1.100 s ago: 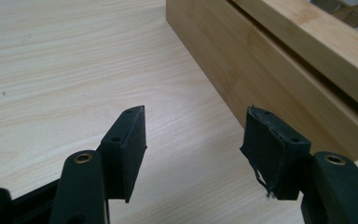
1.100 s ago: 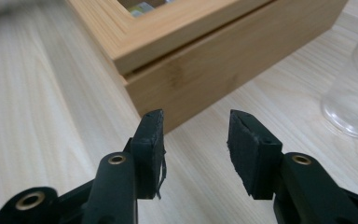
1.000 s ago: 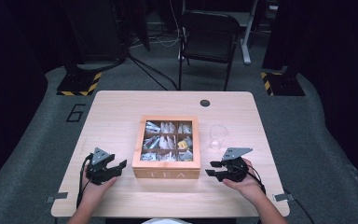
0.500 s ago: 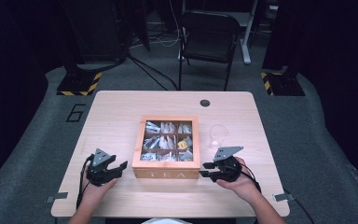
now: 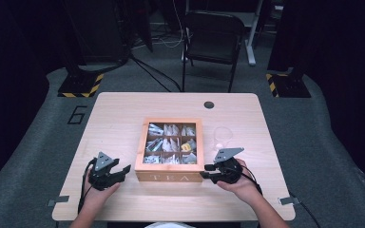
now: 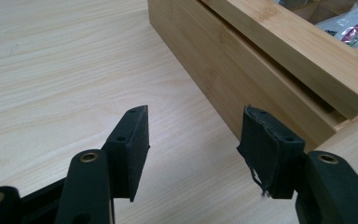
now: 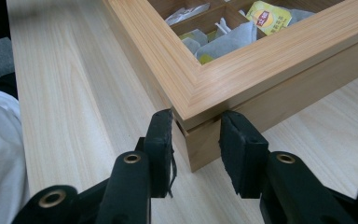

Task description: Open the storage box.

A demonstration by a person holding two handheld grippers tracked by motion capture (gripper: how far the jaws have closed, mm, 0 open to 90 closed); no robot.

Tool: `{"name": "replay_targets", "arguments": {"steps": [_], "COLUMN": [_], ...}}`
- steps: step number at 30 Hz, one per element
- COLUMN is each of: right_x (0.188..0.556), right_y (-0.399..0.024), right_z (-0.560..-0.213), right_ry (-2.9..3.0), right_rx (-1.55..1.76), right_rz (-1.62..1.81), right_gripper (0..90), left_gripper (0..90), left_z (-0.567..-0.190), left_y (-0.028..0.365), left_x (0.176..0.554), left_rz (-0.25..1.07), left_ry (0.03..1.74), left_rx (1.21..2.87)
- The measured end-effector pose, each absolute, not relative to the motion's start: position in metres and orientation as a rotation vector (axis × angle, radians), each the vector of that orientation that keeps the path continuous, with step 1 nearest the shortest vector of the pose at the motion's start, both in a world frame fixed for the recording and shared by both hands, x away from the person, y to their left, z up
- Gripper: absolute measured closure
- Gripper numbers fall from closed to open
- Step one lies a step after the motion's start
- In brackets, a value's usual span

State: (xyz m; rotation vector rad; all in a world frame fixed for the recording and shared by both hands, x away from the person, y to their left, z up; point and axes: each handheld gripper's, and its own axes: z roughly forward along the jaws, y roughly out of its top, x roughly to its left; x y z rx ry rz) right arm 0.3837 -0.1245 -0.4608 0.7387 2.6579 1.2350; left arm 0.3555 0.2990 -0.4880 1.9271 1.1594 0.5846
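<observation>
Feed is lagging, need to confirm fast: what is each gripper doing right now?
Left gripper: open, nothing between the jaws, beside the tea box.
Right gripper: open, jaws just been closing astride the box's near corner, not gripping it.

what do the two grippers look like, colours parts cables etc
Both the left gripper and right gripper are matt black, each topped by a grey three-cornered plate and trailing a black cable. Their flat black fingers carry screw holes; brass-ringed pivots sit behind. One pad edge is frayed.

A recording studio: black curtains [image 5: 19, 57], hazard-striped stand bases [image 5: 78, 86], floor marking 6 [image 5: 77, 114].
</observation>
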Motion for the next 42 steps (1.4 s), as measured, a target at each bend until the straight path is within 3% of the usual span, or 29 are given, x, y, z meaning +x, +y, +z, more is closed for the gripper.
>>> {"name": "replay_targets", "arguments": {"steps": [20,42], "right_x": [0.386,0.388], "right_y": [-0.127,-0.129], "right_z": [-0.444,-0.435], "right_ry": [2.636,2.630], "right_rx": [0.782,0.784], "right_rz": [1.291,1.322], "right_gripper": [63.8,63.8], "left_gripper": [44.6,45.0], "left_z": [-0.480,-0.468], "left_y": [0.292,0.259], "left_x": [0.349,0.345], "left_rz": [0.615,0.630], "left_ry": [1.108,1.000], "left_rx": [1.891,1.878]}}
